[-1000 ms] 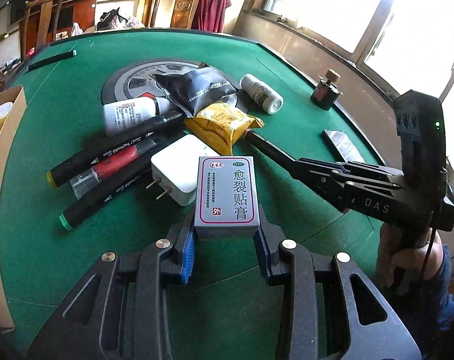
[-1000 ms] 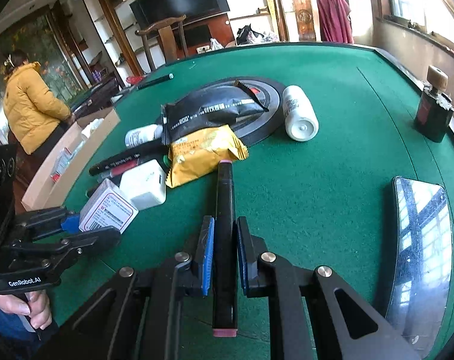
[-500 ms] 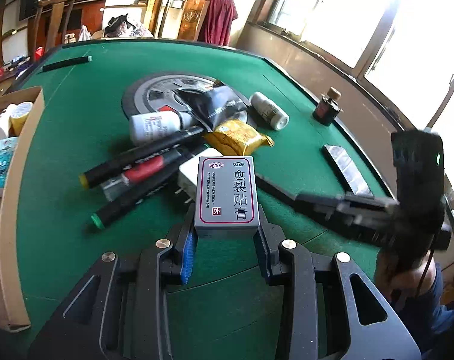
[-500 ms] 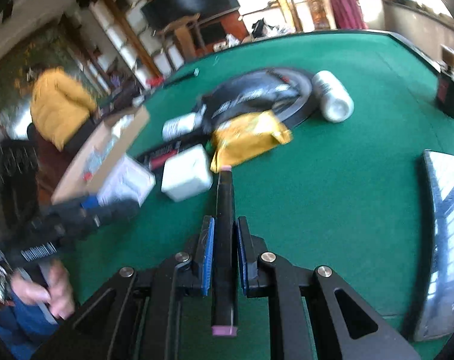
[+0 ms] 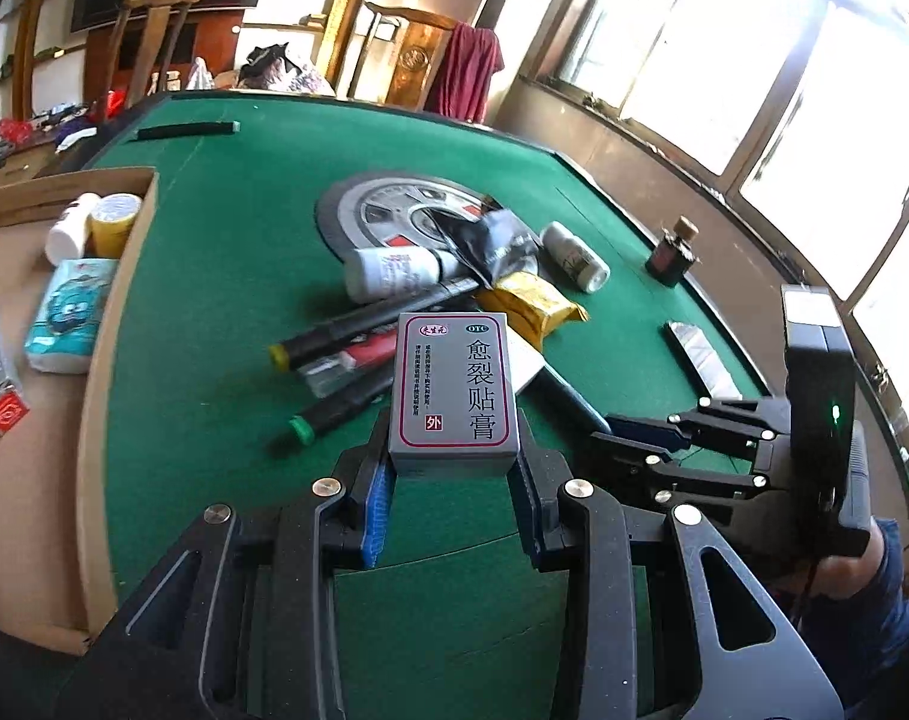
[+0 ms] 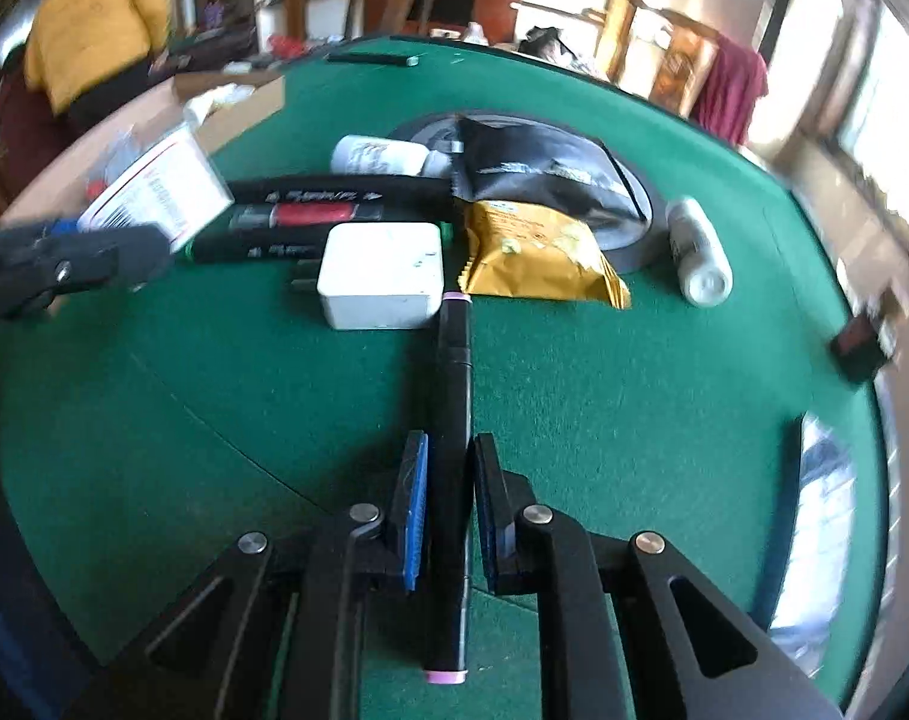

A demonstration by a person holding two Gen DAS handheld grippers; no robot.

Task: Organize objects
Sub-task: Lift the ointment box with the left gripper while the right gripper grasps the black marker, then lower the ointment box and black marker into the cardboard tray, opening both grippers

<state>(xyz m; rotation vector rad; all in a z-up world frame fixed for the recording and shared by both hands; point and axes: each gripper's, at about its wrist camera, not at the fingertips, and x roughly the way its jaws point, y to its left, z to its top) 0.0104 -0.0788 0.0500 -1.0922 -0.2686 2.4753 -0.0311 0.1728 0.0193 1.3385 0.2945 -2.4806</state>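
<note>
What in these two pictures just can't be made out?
- Charger: left view, mostly hidden behind the held box.
- Box's print: right view, blurred by motion.
- Dark bottle: right view, smeared near the edge; label unreadable.
- Cardboard box: left view, cut by the left edge; contents partly out of frame.

The table [image 5: 226,228] wears matt green felt. Between the left gripper [image 5: 454,504]'s matt black plastic fingers [image 5: 538,504], padded in ribbed blue, sits a smooth cardboard medicine box [image 5: 454,387]. Left of them lies a plain brown cardboard tray [image 5: 94,396]. Beyond the right gripper [image 6: 448,510]'s fingers lie a glossy white plastic charger [image 6: 382,276] and a crinkled yellow foil packet [image 6: 538,258].
</note>
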